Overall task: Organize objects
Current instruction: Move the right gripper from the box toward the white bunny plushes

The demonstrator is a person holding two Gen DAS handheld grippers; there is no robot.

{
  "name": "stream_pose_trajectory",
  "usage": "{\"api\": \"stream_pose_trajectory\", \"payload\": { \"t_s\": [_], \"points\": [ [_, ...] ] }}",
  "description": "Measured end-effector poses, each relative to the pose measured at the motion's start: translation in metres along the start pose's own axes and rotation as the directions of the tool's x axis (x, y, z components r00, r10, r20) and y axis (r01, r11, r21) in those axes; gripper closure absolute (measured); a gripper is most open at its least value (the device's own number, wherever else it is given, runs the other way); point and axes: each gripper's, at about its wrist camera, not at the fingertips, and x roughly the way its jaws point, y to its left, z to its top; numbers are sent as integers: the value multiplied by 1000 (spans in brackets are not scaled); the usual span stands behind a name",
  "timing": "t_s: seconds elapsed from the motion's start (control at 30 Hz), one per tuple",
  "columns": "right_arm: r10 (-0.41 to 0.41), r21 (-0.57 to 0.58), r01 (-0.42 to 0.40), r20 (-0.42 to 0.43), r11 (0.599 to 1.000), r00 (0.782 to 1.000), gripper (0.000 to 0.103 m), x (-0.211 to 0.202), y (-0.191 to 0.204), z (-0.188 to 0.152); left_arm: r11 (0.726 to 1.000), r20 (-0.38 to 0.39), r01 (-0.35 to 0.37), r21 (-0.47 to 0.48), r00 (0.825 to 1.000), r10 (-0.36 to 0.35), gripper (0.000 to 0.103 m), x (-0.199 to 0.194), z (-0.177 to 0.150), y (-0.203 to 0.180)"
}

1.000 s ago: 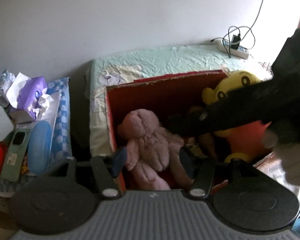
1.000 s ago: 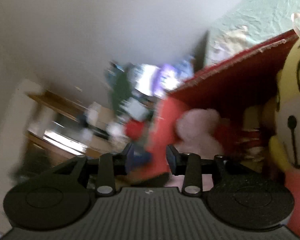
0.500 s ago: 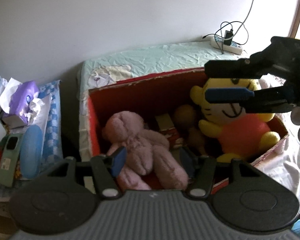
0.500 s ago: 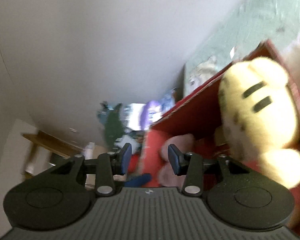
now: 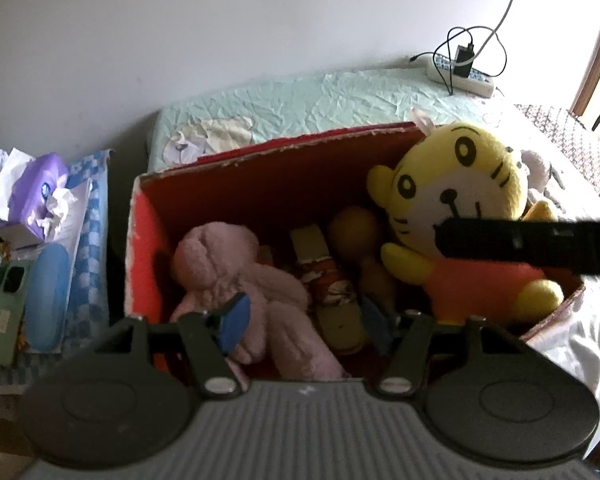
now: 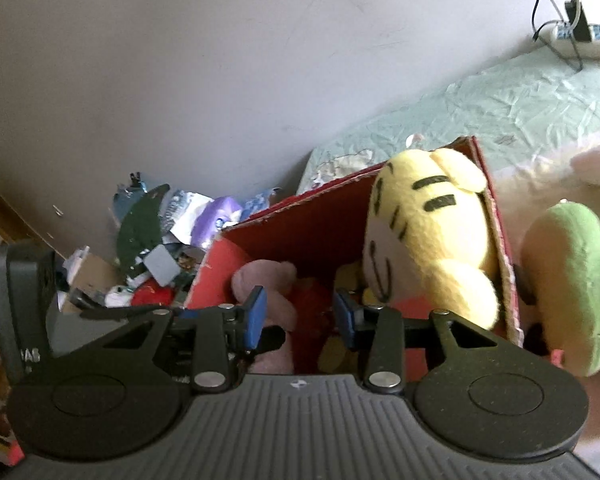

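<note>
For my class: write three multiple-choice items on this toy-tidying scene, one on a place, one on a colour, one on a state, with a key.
1. Where is the yellow tiger plush toy?
A. inside the red cardboard box
B. on the mint-green bedsheet
C. on the floor

2. What colour is the floppy plush rabbit in the box?
A. green
B. pink
C. blue

3. How are the left tongs?
A. shut on the rabbit
B. shut on the tiger
C. open, holding nothing

Key: 1 A, the tiger leans against the box's right wall; 2 B, its fur is pale pink; 3 C, the blue pads stand apart.
</note>
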Motion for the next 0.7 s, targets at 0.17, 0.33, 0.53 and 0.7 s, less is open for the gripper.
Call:
{"api": "stream_pose_trajectory", "payload": {
  "t_s": [0.17, 0.33, 0.53, 0.7],
  "points": [
    [-45, -32, 46, 20, 998, 999, 62, -3, 5, -6, 999, -40, -34, 12, 999, 34, 41, 13, 5, -9],
    [-79, -30, 80, 27, 996, 997, 62, -5, -1, -9, 997, -86, -80, 13, 993, 81, 41, 26, 4, -10],
    [-84, -36, 85, 19, 996, 996, 62, -2, -4, -10, 995, -82, -100, 13, 992, 101, 40, 27, 2, -6],
    [-69, -48, 69, 7, 996, 998, 62, -3, -4, -9, 993, -71, -118, 26, 990, 120, 40, 25, -4, -6]
  ]
}}
